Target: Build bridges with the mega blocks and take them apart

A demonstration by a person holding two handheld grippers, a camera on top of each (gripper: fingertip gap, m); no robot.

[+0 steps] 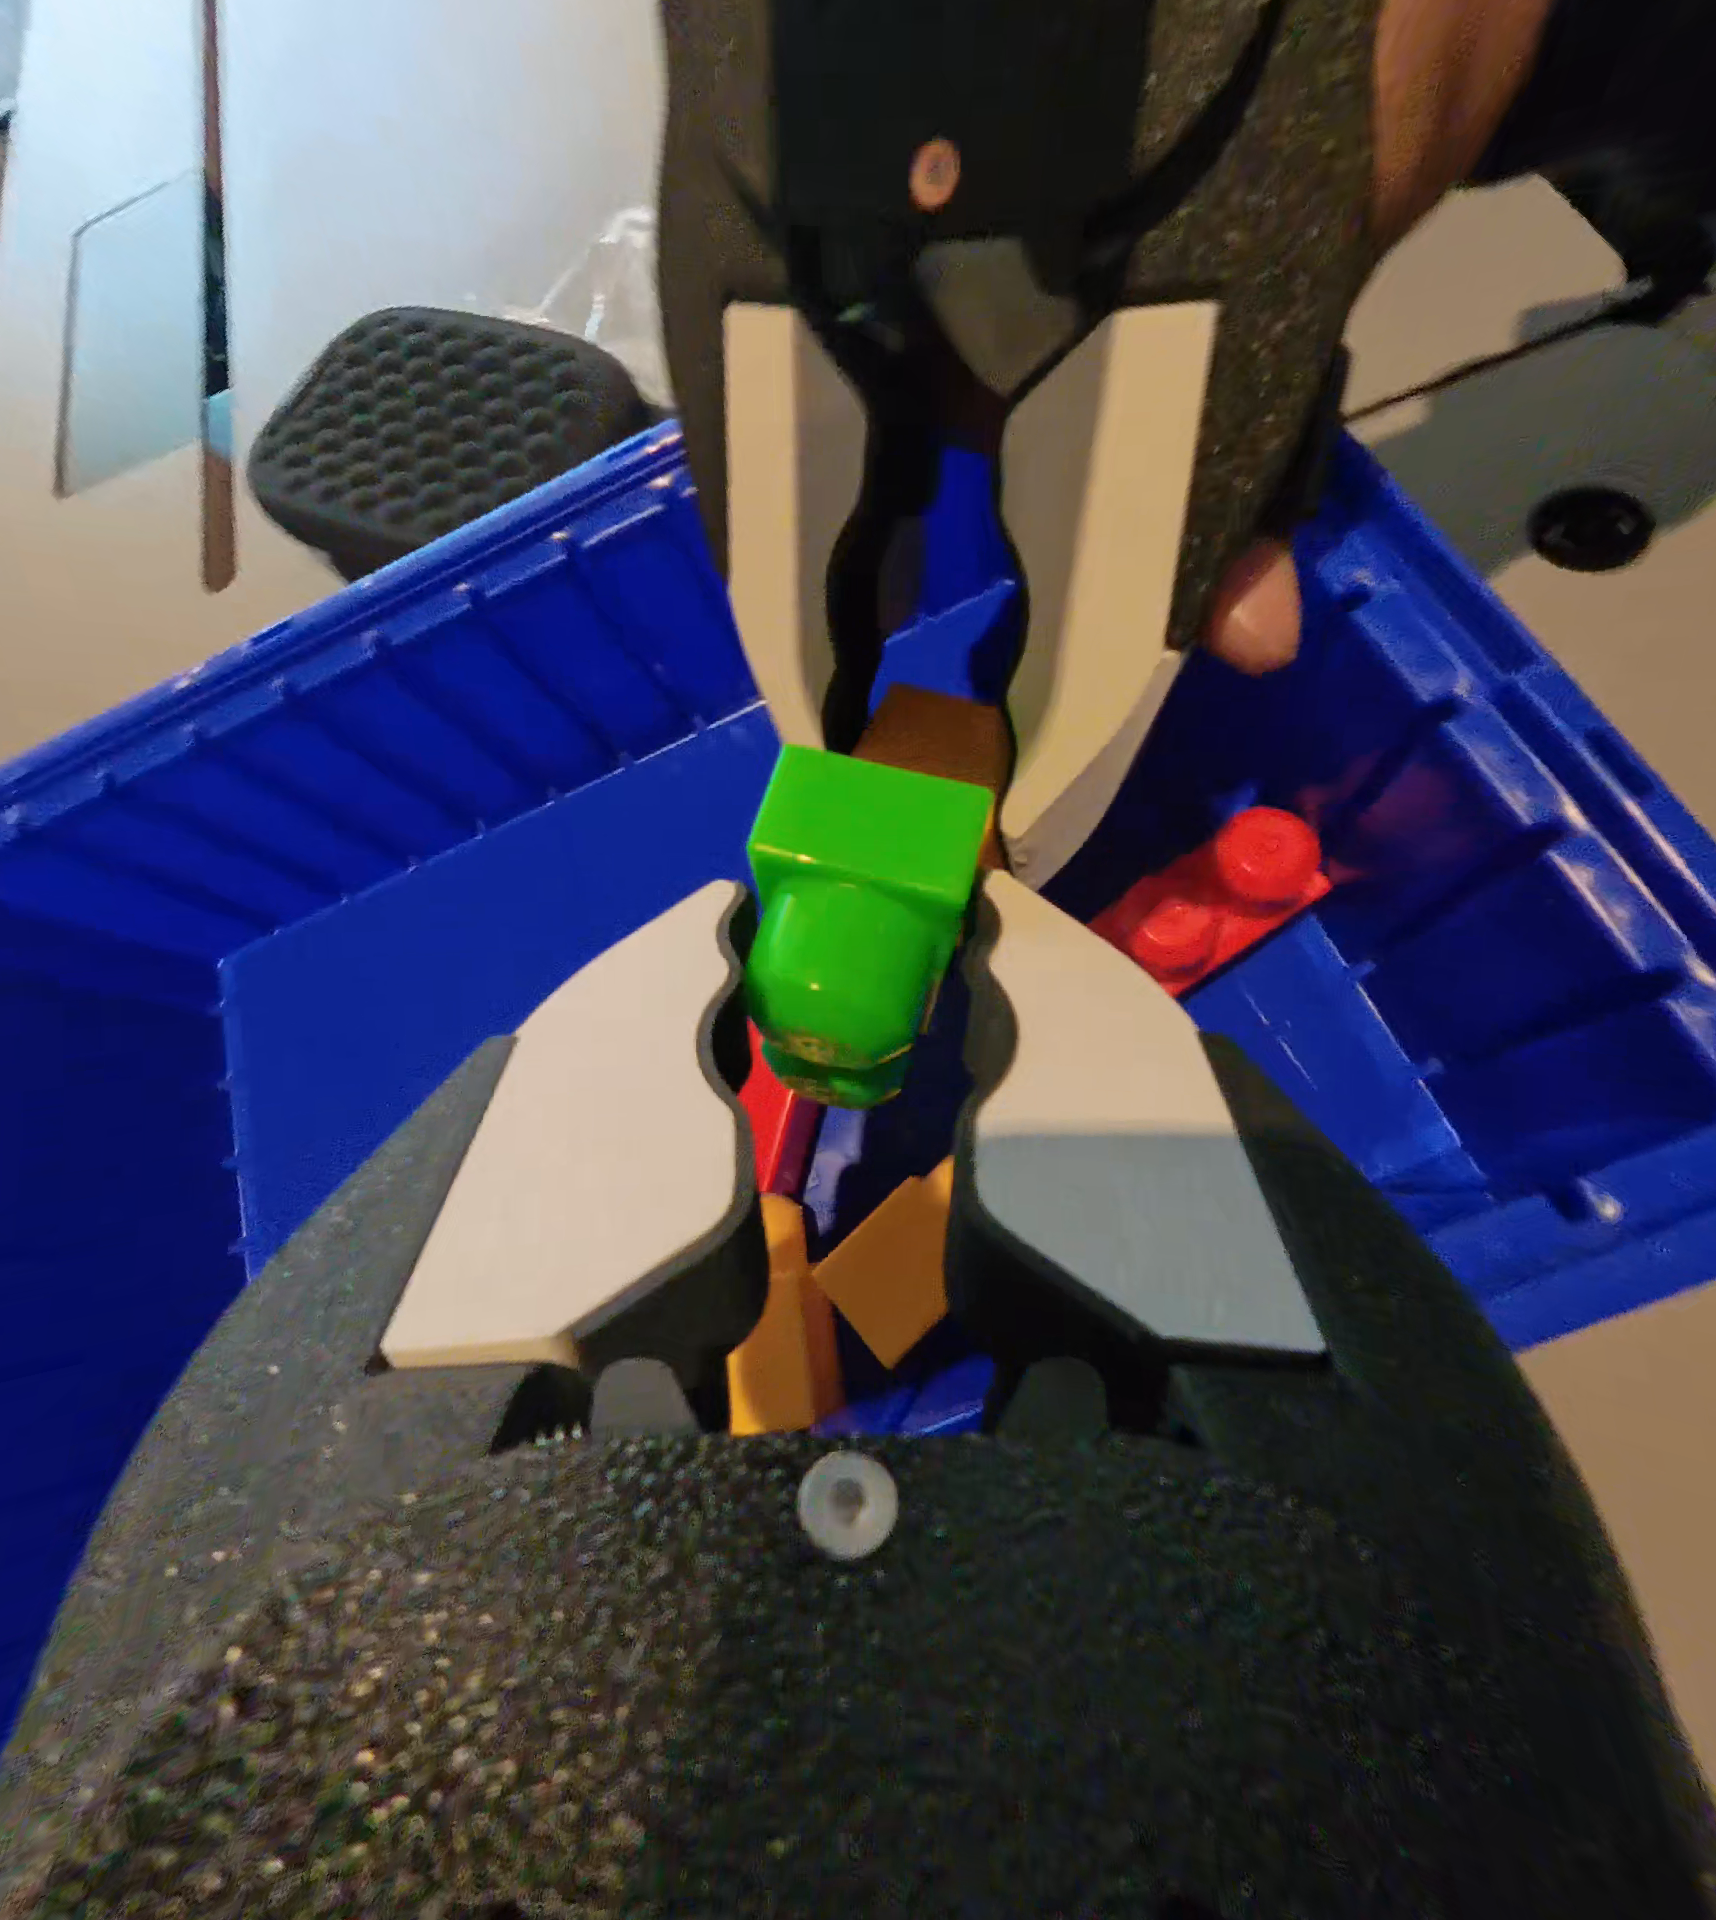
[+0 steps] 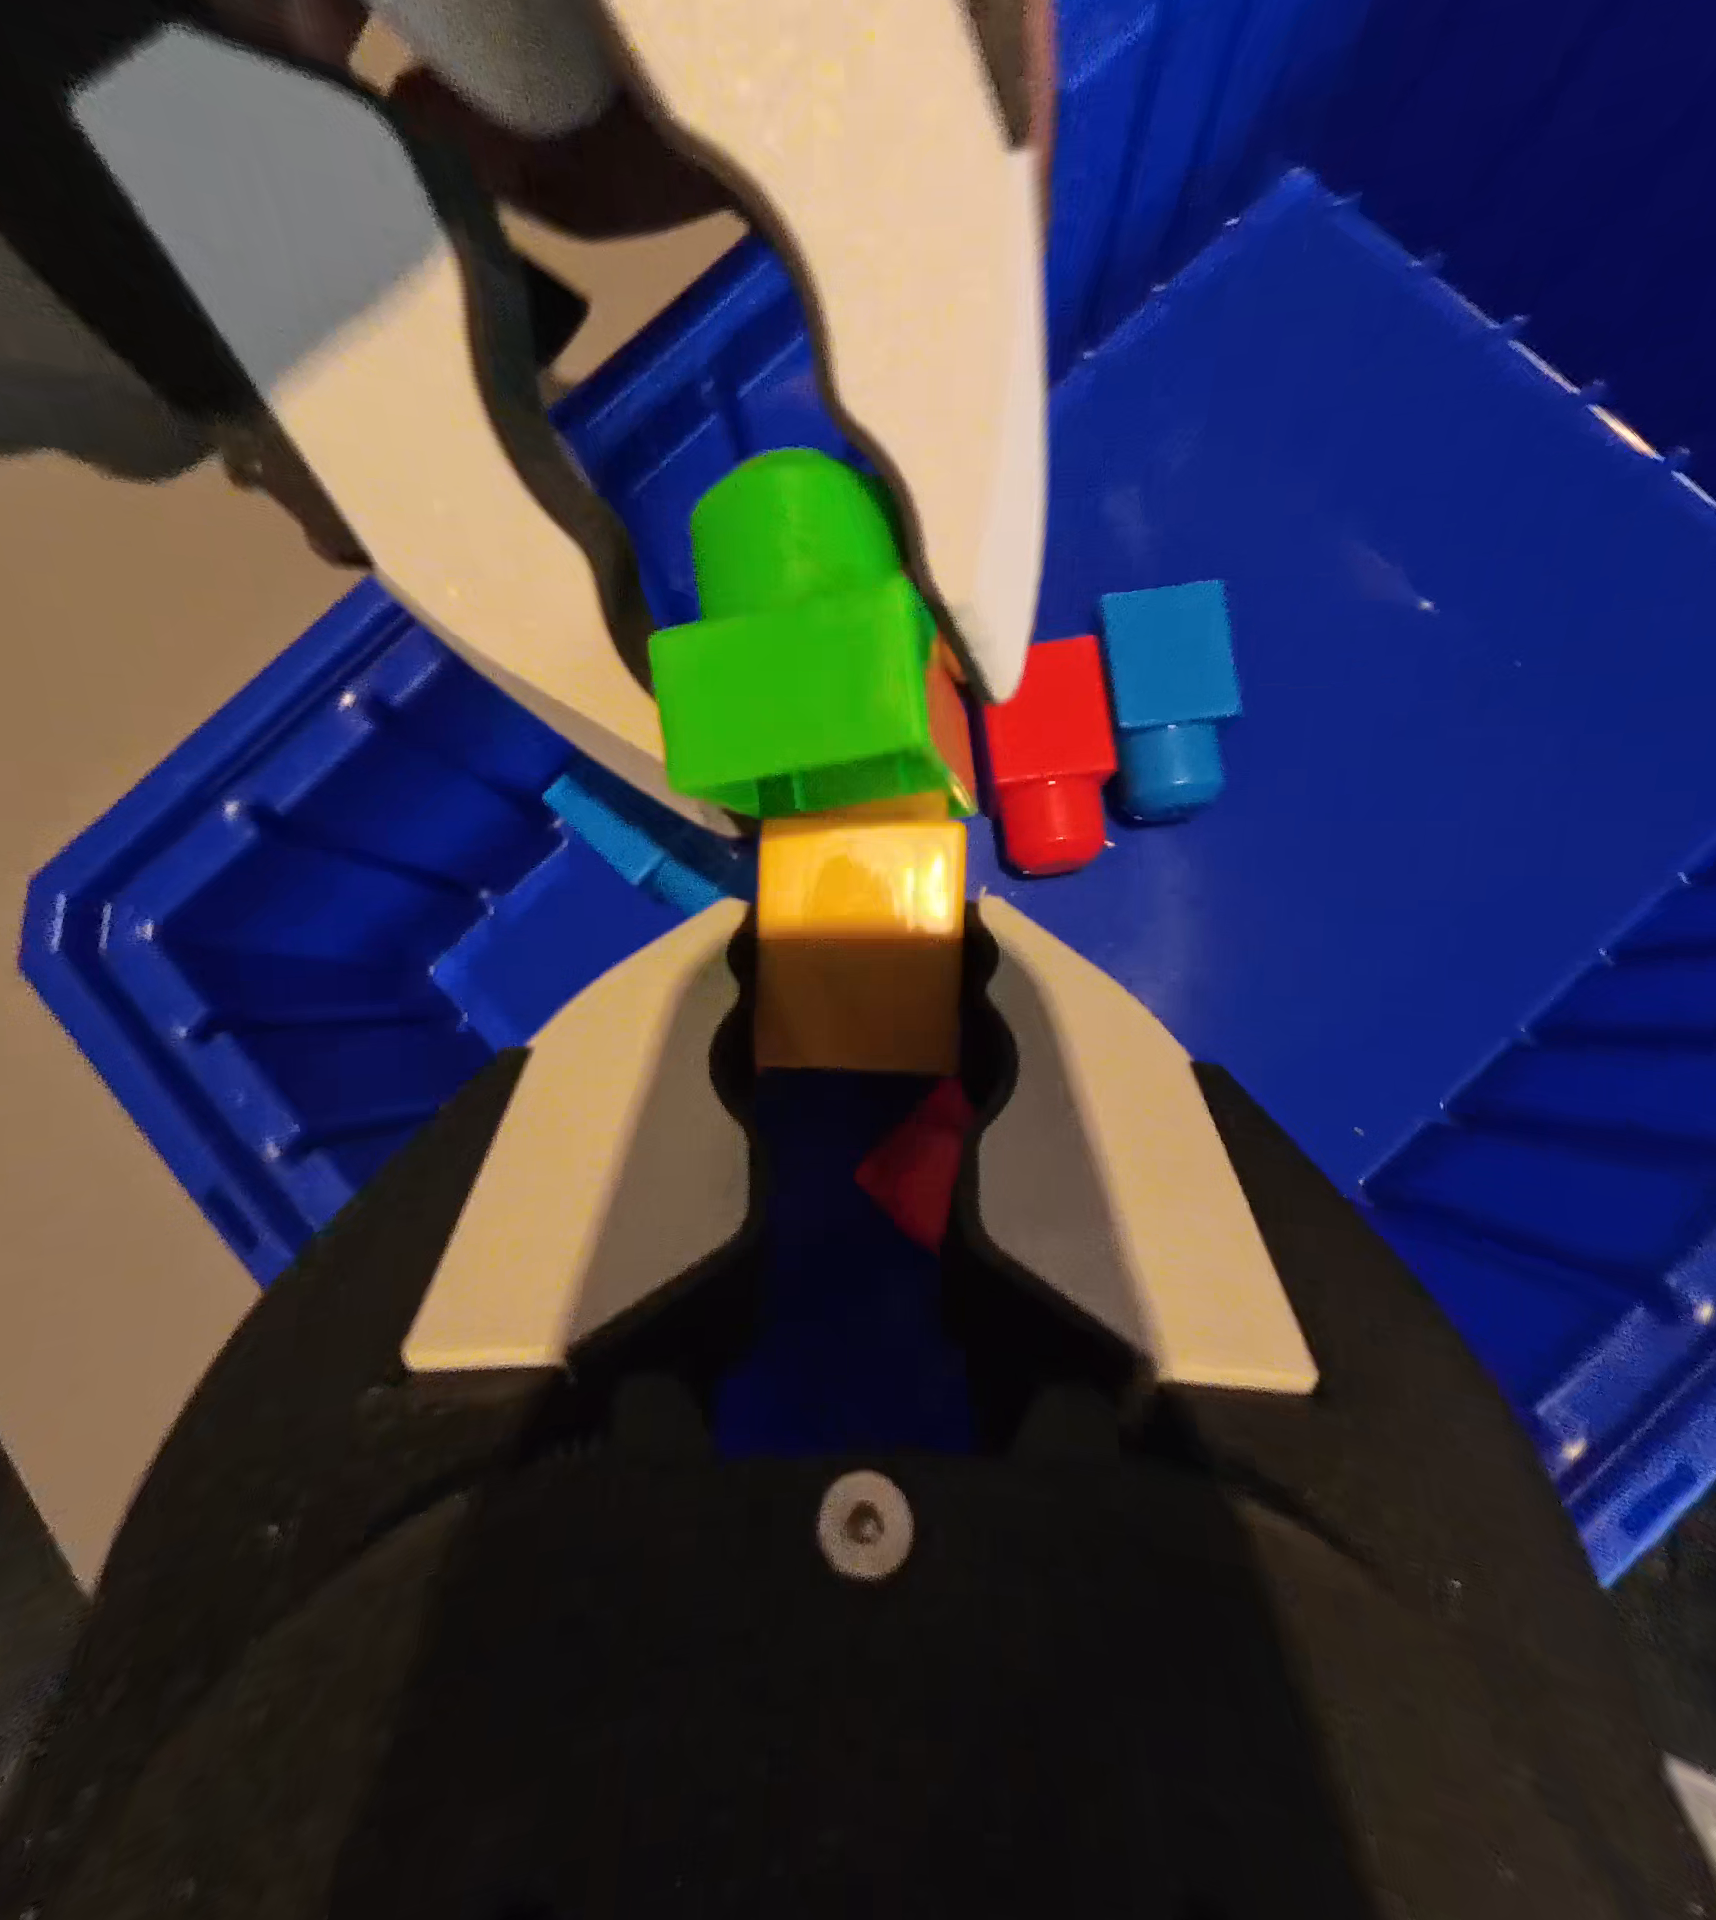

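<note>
Both grippers are held over a blue bin (image 1: 480, 997). My left gripper (image 1: 859, 904) is shut on a green single-stud block (image 1: 864, 914), with the stud pointing back at the camera. My right gripper (image 1: 921, 769) reaches in from the top, shut on a yellow-orange block (image 1: 937, 732). In the right wrist view my right gripper (image 2: 854, 920) is shut on the yellow-orange block (image 2: 859, 966). The green block (image 2: 792, 665), held by the left gripper (image 2: 859, 753), meets it at a slight tilt. I cannot tell whether the two blocks are locked together.
In the bin (image 2: 1353, 727) lie a red block (image 2: 1051, 748), two light blue blocks (image 2: 1171, 686), a red plate (image 1: 1218, 904) and orange blocks (image 1: 885, 1278). A black honeycomb-textured pad (image 1: 438, 416) lies on the pale table (image 1: 1612, 1558) behind the bin. A fingertip (image 1: 1249, 613) grips the right gripper. The tips of both grippers are at nearly the same place. The red plate (image 1: 1218, 904) is about 8 cm from my right fingertips.
</note>
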